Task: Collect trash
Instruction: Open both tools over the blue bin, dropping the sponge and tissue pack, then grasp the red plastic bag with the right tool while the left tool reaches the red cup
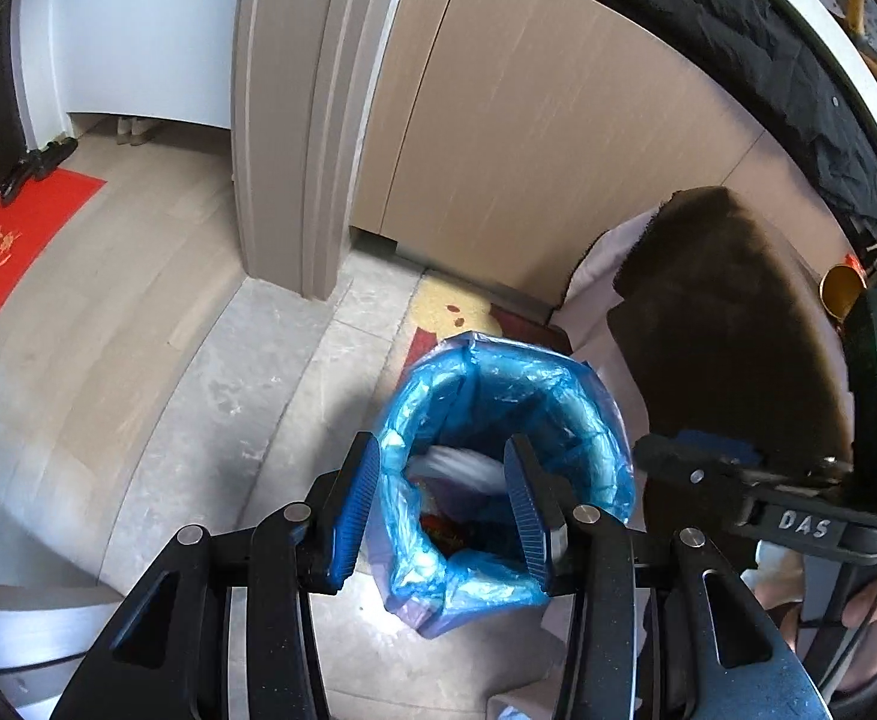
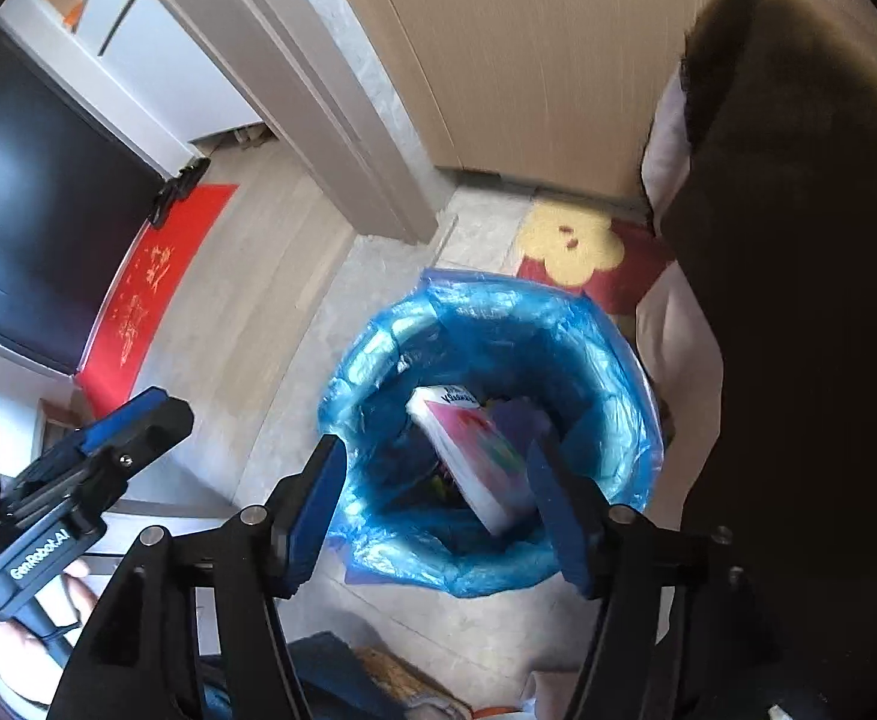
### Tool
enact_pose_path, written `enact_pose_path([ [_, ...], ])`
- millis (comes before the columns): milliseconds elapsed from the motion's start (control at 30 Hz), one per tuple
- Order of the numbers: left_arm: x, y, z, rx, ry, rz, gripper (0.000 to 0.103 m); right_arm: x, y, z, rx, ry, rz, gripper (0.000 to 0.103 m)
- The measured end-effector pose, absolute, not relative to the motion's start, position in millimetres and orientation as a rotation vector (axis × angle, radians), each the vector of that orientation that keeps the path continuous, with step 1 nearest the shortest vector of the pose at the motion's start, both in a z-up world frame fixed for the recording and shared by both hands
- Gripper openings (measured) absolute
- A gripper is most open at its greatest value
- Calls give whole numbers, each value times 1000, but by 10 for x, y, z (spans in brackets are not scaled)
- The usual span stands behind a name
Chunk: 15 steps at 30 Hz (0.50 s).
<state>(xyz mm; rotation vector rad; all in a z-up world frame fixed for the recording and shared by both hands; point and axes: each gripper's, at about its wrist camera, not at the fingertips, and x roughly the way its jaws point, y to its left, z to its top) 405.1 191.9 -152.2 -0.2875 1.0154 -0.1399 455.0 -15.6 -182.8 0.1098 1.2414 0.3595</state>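
A small bin lined with a blue plastic bag (image 1: 594, 420) stands on the tiled floor, its mouth open upward. My left gripper (image 1: 443, 450) hangs over its near rim, open, and a blurred white thing (image 1: 456, 467) shows inside the bag below the fingers. In the right wrist view the same bin (image 2: 378, 348) holds a tilted white and pink box (image 2: 480, 450) on top of other rubbish. My right gripper (image 2: 435, 453) is open above it; the box lies close to the right finger and no pad presses on it. Each view shows the other gripper at its side: right gripper (image 1: 696, 456), left gripper (image 2: 132, 420).
A dark brown furry seat (image 1: 726, 330) on a pale base crowds the bin's right side. A wooden door (image 1: 528, 120) and a grey door frame (image 1: 282, 120) stand behind. A flower-patterned mat (image 2: 570, 246) lies by the door, and a red mat (image 1: 6, 264) at far left. A hand (image 2: 36, 618) holds the left gripper.
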Motion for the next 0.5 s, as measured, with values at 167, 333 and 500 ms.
enact_pose_path([
  [167,3973,1796,-1396,-269,1006,-155,45,4397,-281,-1425,77,1152,379,60],
  [333,3958,1384,-1110,-238,956,-208,45,4155,-742,-818,9,987,337,60],
  [500,3965,622,-703,-173,885,-329,45,3809,-1494,-195,-103,792,245,63],
])
